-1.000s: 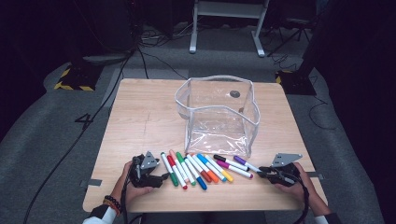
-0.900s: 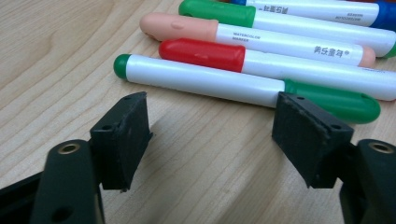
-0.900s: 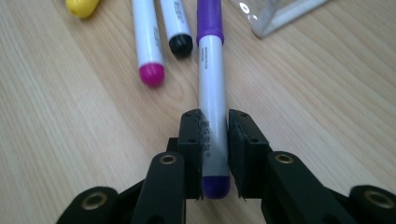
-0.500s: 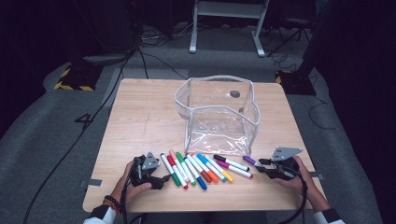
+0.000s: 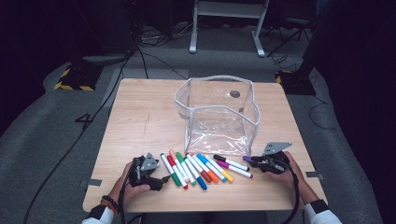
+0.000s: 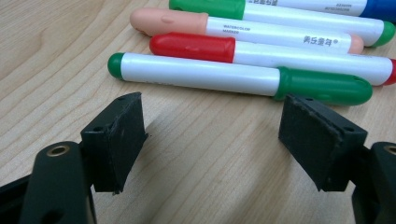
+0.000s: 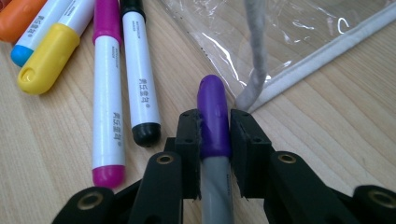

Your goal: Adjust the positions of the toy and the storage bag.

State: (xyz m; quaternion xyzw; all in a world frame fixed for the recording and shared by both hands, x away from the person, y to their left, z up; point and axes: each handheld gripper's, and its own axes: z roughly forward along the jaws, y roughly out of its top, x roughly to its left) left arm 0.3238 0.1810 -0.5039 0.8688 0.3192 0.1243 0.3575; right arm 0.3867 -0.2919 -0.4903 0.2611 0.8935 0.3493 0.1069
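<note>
High view: a pale wood surface on grey carpet in a dark room (a "4" marked on the floor). Markers' print is too small to read. Right gripper clamps the purple marker at the near right; its jaws have just been closing. Left gripper gapes wide, empty.

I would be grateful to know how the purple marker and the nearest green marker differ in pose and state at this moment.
The purple marker is clamped at its cap by the right gripper; the green marker lies free on the table, ahead of the open left gripper. The purple marker sits apart near the clear pouch; the green one lies in the row. Both have white barrels and coloured caps.
</note>
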